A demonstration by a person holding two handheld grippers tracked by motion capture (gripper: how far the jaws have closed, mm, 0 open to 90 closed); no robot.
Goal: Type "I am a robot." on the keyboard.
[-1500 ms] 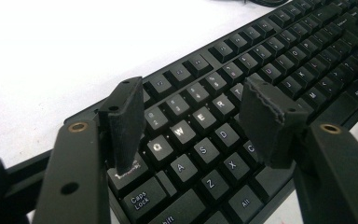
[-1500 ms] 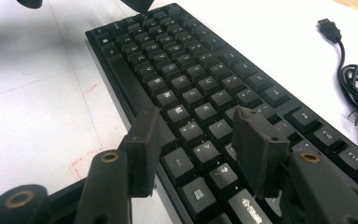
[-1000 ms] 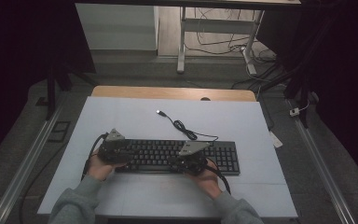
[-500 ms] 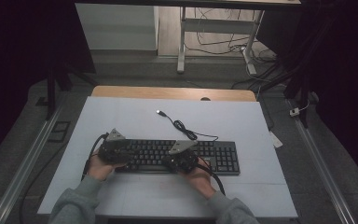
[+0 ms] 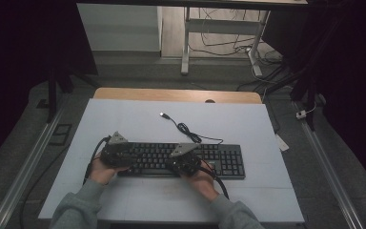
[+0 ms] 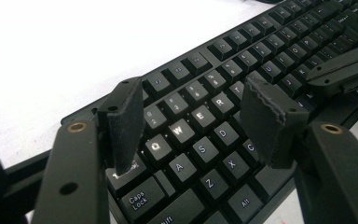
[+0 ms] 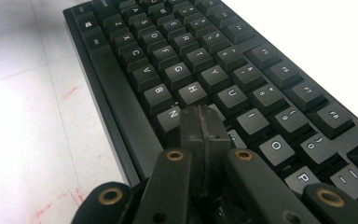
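A black keyboard (image 5: pixel 219 160) lies across the near half of the white table (image 5: pixel 124 119). My left gripper (image 5: pixel 116 152) sits over its left end. In the left gripper view the gripper (image 6: pixel 191 135) is open, its pads (image 6: pixel 121 126) straddling the Q, W, A, S keys of the keyboard (image 6: pixel 223 65), and the left pad touches the key above Caps Lock. My right gripper (image 5: pixel 183 161) is over the middle of the keyboard. In the right gripper view it (image 7: pixel 204 126) is shut with nothing in it, its tip on the keys of the keyboard (image 7: pixel 186 51) beside N and H.
The keyboard's cable (image 5: pixel 186 129) coils behind it and ends in a loose USB plug (image 5: pixel 163 114). A wooden strip (image 5: pixel 171 94) borders the table's far edge. A small white item (image 5: pixel 282 142) hangs off the right edge. Metal rails (image 5: pixel 24 176) run along both sides.
My right gripper has slid left along the keyboard toward its middle. The left gripper has stayed at the left end.
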